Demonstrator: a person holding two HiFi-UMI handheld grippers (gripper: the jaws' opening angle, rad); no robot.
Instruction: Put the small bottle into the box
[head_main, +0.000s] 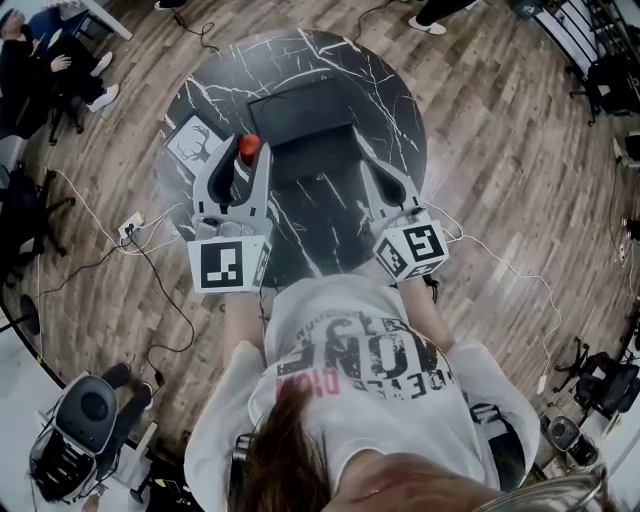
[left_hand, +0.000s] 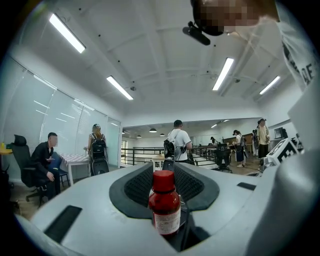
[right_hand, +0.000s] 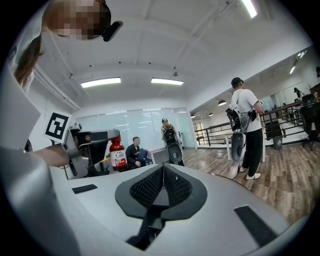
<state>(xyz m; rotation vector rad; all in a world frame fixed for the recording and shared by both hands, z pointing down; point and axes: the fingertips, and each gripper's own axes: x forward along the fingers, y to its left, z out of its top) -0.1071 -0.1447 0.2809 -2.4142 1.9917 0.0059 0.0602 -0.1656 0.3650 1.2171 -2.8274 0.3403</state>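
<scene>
The small bottle (head_main: 249, 146), dark red with a red cap and a white label, stands upright between the jaws of my left gripper (head_main: 243, 153), which is shut on it. It is held above the left part of the round black marble table (head_main: 395, 90). In the left gripper view the bottle (left_hand: 165, 210) sits deep between the pads, behind the tips of the left gripper (left_hand: 164, 164). The black box (head_main: 300, 108) lies at the table's middle, just right of the bottle. My right gripper (head_main: 362, 148) hovers by the box's right side, shut and empty (right_hand: 162, 168). The right gripper view shows the held bottle (right_hand: 117, 155) at left.
A white card with a picture (head_main: 193, 141) lies on the table to the left of the bottle. Cables and a power strip (head_main: 130, 228) run over the wooden floor at left. People sit at the far left (head_main: 40, 60); others stand in the room (right_hand: 246, 125).
</scene>
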